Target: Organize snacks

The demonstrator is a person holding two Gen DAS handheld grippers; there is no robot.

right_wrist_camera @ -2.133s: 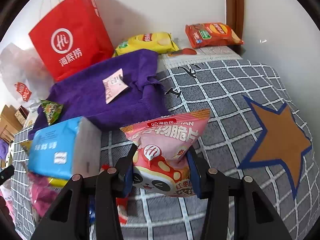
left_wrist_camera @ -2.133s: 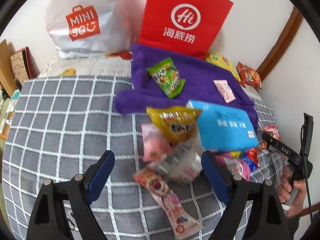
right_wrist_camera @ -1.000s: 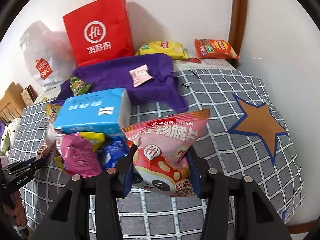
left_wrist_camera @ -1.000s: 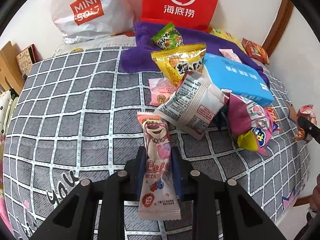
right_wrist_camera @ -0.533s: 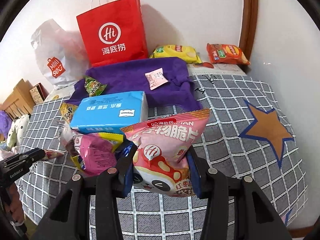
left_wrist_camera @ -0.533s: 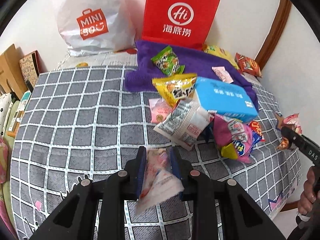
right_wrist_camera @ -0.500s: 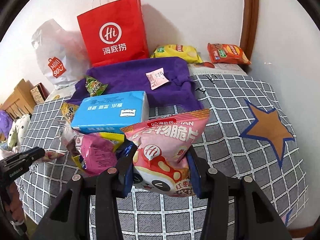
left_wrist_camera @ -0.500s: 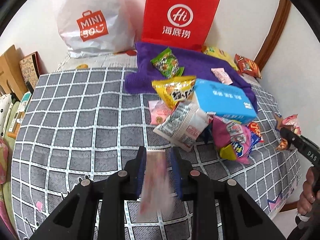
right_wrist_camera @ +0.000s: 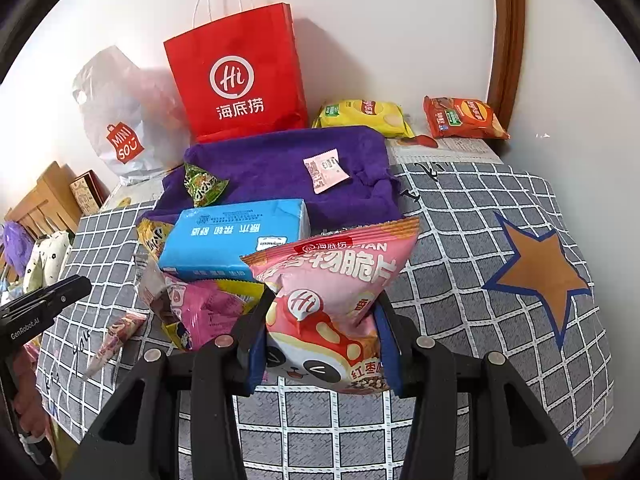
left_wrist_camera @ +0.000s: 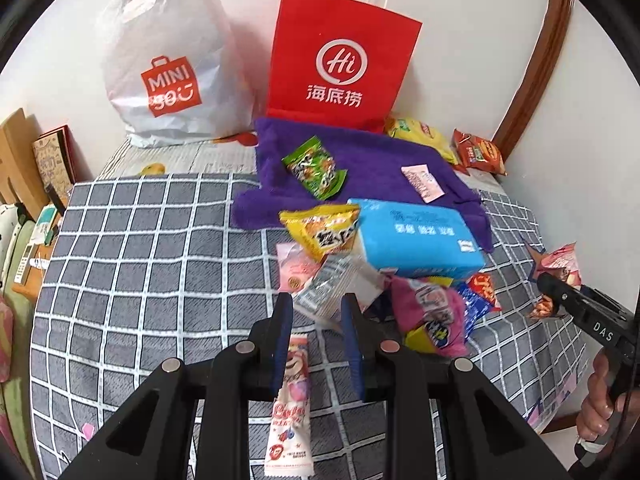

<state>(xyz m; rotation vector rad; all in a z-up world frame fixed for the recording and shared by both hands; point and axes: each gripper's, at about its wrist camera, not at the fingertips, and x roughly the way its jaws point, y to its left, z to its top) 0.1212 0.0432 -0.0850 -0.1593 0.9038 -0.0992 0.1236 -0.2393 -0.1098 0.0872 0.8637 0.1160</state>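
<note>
left gripper point(left_wrist_camera: 316, 316) closed on long pink bear candy packet point(left_wrist_camera: 290, 404), now lifted off the checked blanket point(left_wrist_camera: 140, 260), a second ago it lay flat | right gripper point(right_wrist_camera: 320, 320) clamped on pink panda crisp bag point(right_wrist_camera: 326, 300), unchanged | both snacks carried above the pile beside the blue tissue pack point(left_wrist_camera: 416, 236) | next, I judge: put them down sorted

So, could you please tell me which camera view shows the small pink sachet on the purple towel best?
The right wrist view: the pink sachet lies near the frame's centre on the purple towel, unobstructed, its printing faintly visible. The left wrist view shows the same sachet smaller, further right and blurrier.
</note>
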